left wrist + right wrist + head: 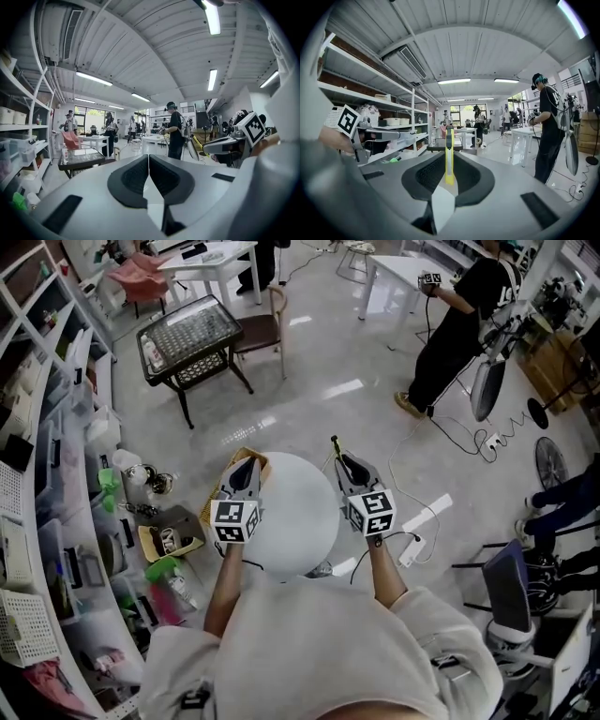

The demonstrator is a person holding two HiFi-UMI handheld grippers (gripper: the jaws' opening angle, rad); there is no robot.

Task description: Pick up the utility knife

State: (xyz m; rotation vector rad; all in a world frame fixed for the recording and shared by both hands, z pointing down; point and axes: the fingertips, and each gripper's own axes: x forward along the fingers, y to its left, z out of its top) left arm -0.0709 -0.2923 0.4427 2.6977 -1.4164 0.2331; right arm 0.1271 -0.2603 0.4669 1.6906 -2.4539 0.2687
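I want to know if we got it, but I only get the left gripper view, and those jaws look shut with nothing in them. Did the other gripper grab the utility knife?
Observer: Yes. The right gripper view shows the right gripper shut on the yellow utility knife, held on edge between the pads.
Operator: Which way does it point?
Observer: In the head view it sticks out forward past the jaw tips, away from the person.
Operator: What's underneath?
Observer: What looks like a round white table lies below, between the right gripper and the left gripper.
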